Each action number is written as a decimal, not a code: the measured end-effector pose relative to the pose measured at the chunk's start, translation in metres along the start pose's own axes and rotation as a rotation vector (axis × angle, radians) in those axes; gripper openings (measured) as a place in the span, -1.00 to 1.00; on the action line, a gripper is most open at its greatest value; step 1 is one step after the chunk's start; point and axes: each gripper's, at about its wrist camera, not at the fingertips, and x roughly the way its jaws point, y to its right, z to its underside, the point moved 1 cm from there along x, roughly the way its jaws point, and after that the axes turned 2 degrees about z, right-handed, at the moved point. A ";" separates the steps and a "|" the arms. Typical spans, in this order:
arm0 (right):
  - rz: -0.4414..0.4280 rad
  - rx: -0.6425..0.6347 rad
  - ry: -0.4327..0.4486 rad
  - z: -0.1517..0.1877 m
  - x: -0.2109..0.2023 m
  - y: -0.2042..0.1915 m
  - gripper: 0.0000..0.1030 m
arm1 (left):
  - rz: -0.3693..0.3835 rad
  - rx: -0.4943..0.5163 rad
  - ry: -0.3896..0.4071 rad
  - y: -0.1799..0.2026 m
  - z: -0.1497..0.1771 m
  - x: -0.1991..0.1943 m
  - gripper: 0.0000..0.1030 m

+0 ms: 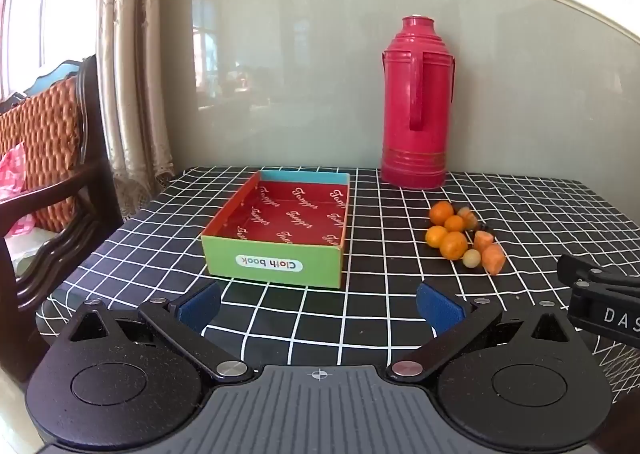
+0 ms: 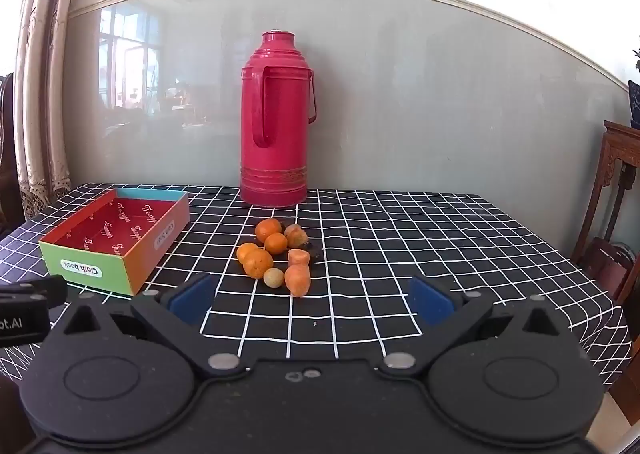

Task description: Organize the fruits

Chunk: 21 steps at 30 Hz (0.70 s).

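A table covered in a black cloth (image 1: 360, 318) with a white grid fills both views, with a tall red flask (image 2: 276, 122) standing upright at its far edge against the wall.

Seen from the left wrist, the left gripper (image 1: 319, 304) is released, its two blue pads wide apart with nothing between them, held level and low over the near edge of the table. Just ahead of it, left of the flask, sits an open shallow box (image 1: 276, 230) with a green front wall and a red lining. Nothing lies in the box. To the right of the box, in front of the flask, a small cluster of fruit (image 1: 464, 238) rests on the cloth, well apart from this gripper.

Seen from the right wrist, the right gripper (image 2: 312, 300) is also released, pads spread wide and holding nothing, level above the near part of the table. The fruit lies just ahead of it, slightly left of centre, in front of the flask: four small oranges (image 2: 258, 262), a pale round fruit (image 2: 273, 278), two stubby orange pieces (image 2: 298, 278) and a brownish fruit (image 2: 296, 236), all bunched together and touching.
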 end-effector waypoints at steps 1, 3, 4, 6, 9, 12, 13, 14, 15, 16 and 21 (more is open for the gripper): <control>0.001 -0.001 -0.003 0.000 0.000 0.000 0.89 | 0.000 0.001 -0.001 0.000 0.001 -0.001 1.00; 0.000 -0.003 -0.004 0.000 0.000 0.000 0.89 | -0.006 0.015 -0.036 0.002 0.000 0.002 1.00; 0.001 -0.007 -0.004 0.000 0.000 0.000 0.89 | -0.007 0.017 -0.035 0.002 0.000 0.002 1.00; 0.000 -0.014 -0.002 0.000 0.001 -0.001 0.89 | -0.008 0.021 -0.033 0.004 0.000 0.003 1.00; 0.002 -0.023 -0.001 -0.001 0.002 -0.002 0.89 | -0.012 0.023 -0.030 0.006 -0.001 0.005 1.00; -0.001 -0.020 0.001 -0.001 0.001 -0.002 0.89 | -0.002 0.024 -0.029 0.008 0.003 0.005 1.00; -0.002 -0.019 0.003 0.000 0.001 -0.001 0.89 | -0.001 0.024 -0.029 0.009 0.003 0.006 1.00; -0.001 -0.022 0.004 0.000 0.001 -0.002 0.89 | 0.002 0.022 -0.029 0.005 0.002 0.004 1.00; -0.001 -0.011 0.005 0.000 -0.001 0.000 0.89 | 0.002 0.022 -0.030 0.006 0.002 0.004 1.00; -0.002 -0.011 0.005 0.000 -0.001 0.000 0.89 | 0.002 0.022 -0.030 0.007 0.002 0.005 1.00; -0.004 -0.015 0.001 0.001 0.000 -0.001 0.89 | 0.002 0.019 -0.028 0.005 0.002 0.003 1.00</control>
